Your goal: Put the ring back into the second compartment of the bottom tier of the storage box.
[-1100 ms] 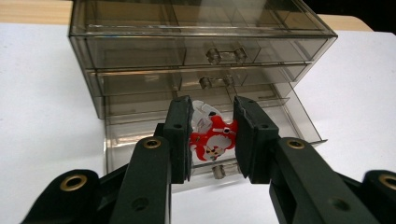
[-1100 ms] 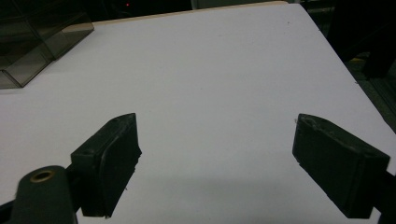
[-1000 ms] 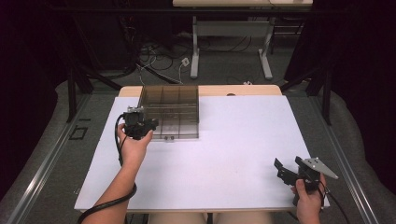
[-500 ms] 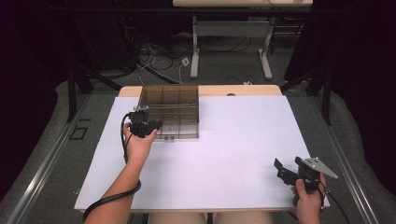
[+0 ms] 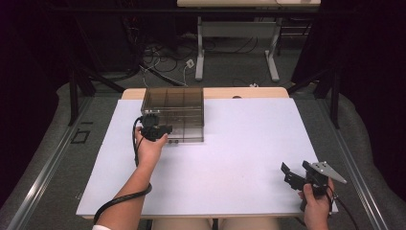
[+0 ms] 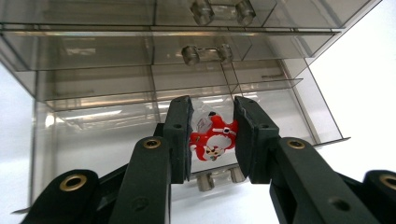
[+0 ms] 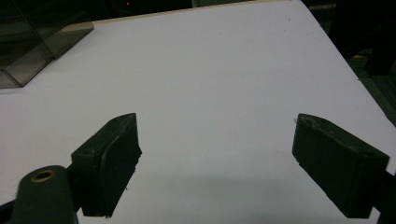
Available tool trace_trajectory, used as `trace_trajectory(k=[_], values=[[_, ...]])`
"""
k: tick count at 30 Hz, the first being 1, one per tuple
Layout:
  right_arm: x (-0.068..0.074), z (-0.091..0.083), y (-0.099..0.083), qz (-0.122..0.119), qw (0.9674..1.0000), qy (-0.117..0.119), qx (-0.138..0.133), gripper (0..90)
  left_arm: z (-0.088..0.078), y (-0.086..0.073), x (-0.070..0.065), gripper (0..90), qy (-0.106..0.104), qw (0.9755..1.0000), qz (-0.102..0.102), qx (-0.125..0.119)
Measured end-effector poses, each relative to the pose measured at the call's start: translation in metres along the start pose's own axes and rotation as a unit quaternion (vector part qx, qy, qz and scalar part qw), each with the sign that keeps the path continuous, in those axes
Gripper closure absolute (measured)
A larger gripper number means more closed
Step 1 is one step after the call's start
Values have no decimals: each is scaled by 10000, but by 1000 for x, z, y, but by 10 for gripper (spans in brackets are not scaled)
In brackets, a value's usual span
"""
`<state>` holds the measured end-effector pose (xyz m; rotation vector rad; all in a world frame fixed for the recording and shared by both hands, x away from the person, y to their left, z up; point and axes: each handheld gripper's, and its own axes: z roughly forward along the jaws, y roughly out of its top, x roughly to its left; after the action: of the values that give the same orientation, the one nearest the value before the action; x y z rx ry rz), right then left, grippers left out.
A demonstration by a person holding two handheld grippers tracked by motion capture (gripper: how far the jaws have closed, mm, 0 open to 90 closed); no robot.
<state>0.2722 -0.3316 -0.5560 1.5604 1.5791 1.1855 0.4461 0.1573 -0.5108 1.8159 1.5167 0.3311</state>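
While high view hides it, left gripper (image 6: 212, 135) clamps red toy (image 6: 212, 140) by drawer box (image 6: 93, 84); right gripper (image 7: 215, 158) wide, empty.

L claw (image 6: 212, 140) clamped, R claw (image 7: 215, 163) open

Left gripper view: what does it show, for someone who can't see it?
The left hand-held gripper pinches a small red and white toy between its two black jaws. Right behind it stands a smoky clear plastic drawer box with little round knobs, on a white table.
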Motion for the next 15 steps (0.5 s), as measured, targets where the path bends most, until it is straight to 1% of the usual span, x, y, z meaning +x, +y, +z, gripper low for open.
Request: trace_trajectory(k=[2,4,6,7,12,14,15], values=[[0,0,0,4,10000,8,-6,145,4,1,-3,681,-27,10000,0,7],[0,0,0,0,10000,-4,-1,145,7,1,-5,681,22,10000,9,-21],[0,0,0,2,10000,-5,0,145,10,2,-7,681,3,10000,2,9],[-1,0,0,5,10000,23,-43,145,12,2,-8,681,24,10000,-8,20],[-1,0,0,-3,10000,38,-32,145,18,2,-12,679,42,10000,0,75],[-1,-1,0,-15,10000,32,-36,145,19,2,-12,679,33,9999,37,118],[-1,0,0,-21,10000,28,-43,146,20,1,-13,679,49,10000,20,85]])
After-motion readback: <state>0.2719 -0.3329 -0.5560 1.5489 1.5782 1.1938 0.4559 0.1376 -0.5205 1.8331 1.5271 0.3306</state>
